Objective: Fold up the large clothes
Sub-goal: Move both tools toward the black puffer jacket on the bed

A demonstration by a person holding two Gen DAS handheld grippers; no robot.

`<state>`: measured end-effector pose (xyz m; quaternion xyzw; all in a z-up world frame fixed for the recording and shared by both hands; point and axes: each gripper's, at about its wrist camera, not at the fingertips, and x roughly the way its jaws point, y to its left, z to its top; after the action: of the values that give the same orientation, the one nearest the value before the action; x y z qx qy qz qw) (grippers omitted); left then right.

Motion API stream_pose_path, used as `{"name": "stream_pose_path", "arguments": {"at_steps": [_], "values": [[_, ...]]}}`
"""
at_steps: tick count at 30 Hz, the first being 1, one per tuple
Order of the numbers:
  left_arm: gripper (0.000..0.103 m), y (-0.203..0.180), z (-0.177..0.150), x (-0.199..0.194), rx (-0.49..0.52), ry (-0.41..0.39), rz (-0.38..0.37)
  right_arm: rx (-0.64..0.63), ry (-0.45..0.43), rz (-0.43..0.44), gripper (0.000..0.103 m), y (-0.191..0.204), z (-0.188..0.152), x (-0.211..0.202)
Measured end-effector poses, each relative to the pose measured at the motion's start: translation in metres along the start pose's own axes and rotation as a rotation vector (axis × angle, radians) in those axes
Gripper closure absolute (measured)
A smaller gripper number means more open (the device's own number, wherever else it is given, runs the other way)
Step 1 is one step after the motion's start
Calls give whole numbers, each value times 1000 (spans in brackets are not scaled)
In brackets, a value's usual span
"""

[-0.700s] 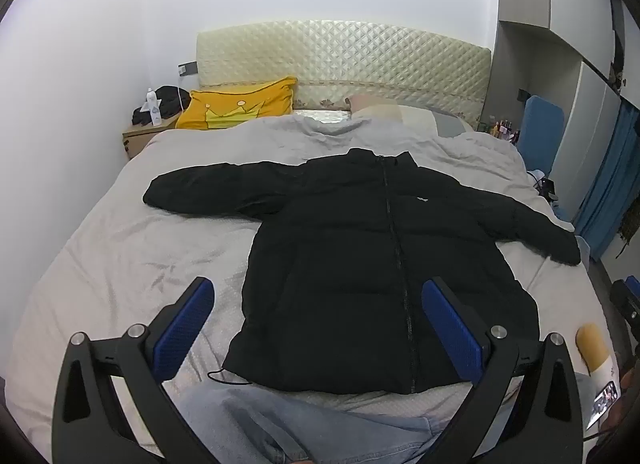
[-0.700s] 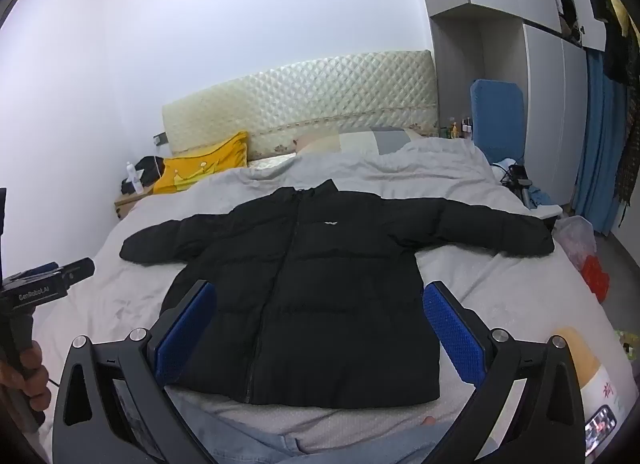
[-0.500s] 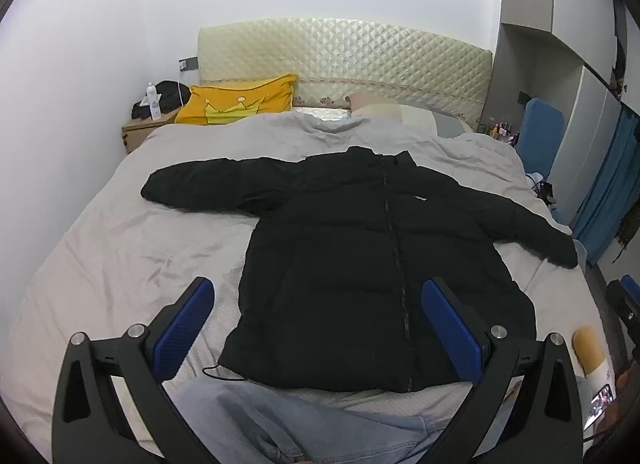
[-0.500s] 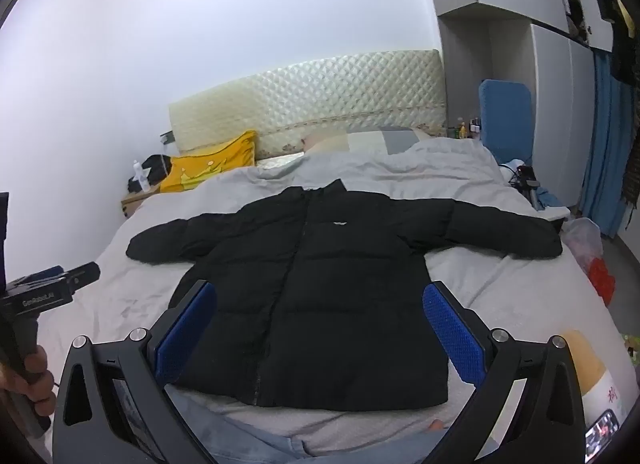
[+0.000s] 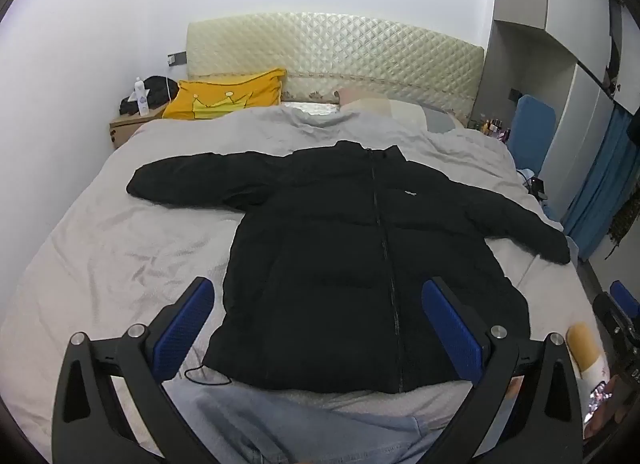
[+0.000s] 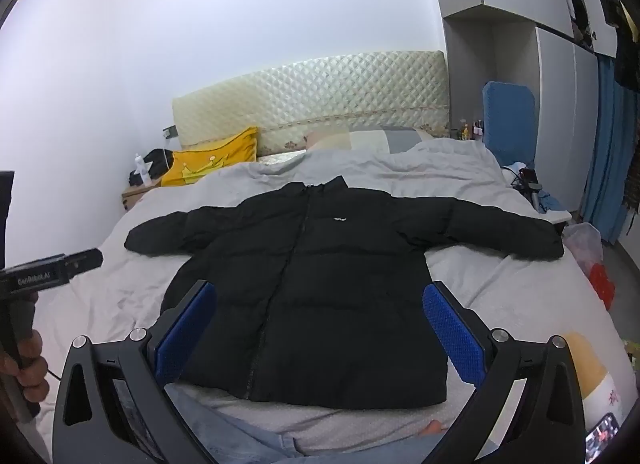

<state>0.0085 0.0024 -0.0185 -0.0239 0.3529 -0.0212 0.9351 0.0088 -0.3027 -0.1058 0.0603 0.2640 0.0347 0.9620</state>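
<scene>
A black puffer jacket [image 5: 352, 256] [image 6: 320, 280] lies flat on the bed, front up and zipped, both sleeves spread out to the sides, hem toward me. My left gripper [image 5: 318, 304] hangs above the hem, open wide, blue pads bare. My right gripper [image 6: 320, 306] also hovers over the hem, open, with nothing between its fingers. The left gripper's body and the hand holding it [image 6: 24, 356] show at the left edge of the right wrist view.
The bed's grey sheet [image 5: 120, 248] spreads around the jacket. A yellow crown pillow [image 5: 228, 98] and quilted headboard [image 5: 332, 52] stand at the far end, a nightstand [image 5: 124, 130] with a bottle at far left. Jeans-clad legs [image 5: 280, 428] sit below. Wardrobe, blue chair [image 6: 508, 120] at right.
Both views have shifted slightly, and the jacket sits a little lower and nearer in frame. Both grippers stay open and the jacket has not been touched.
</scene>
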Motion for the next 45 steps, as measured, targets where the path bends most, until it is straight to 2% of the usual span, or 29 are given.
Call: {"name": "stream_pose_path", "arguments": {"at_steps": [6, 12, 15, 23, 27, 30, 45], "values": [[0, -9, -10, 12, 6, -17, -25, 1, -16, -5, 0, -6, -7, 11], [0, -12, -13, 15, 14, -40, 4, -1, -20, -26, 0, -12, -12, 21], [0, -13, -13, 18, 6, -14, 6, 1, -22, -30, 0, -12, -15, 24], [0, -23, -21, 17, 26, -16, 0, -11, -3, -41, 0, -10, -19, 29], [0, -28, -26, 18, 29, -2, -6, -14, 6, -48, 0, -12, -23, 29], [0, -27, -25, 19, 33, 7, -3, -3, 11, -22, 0, -14, -26, 27], [0, -25, -28, 10, 16, -11, -11, 4, 7, -31, 0, -12, -29, 19]]}}
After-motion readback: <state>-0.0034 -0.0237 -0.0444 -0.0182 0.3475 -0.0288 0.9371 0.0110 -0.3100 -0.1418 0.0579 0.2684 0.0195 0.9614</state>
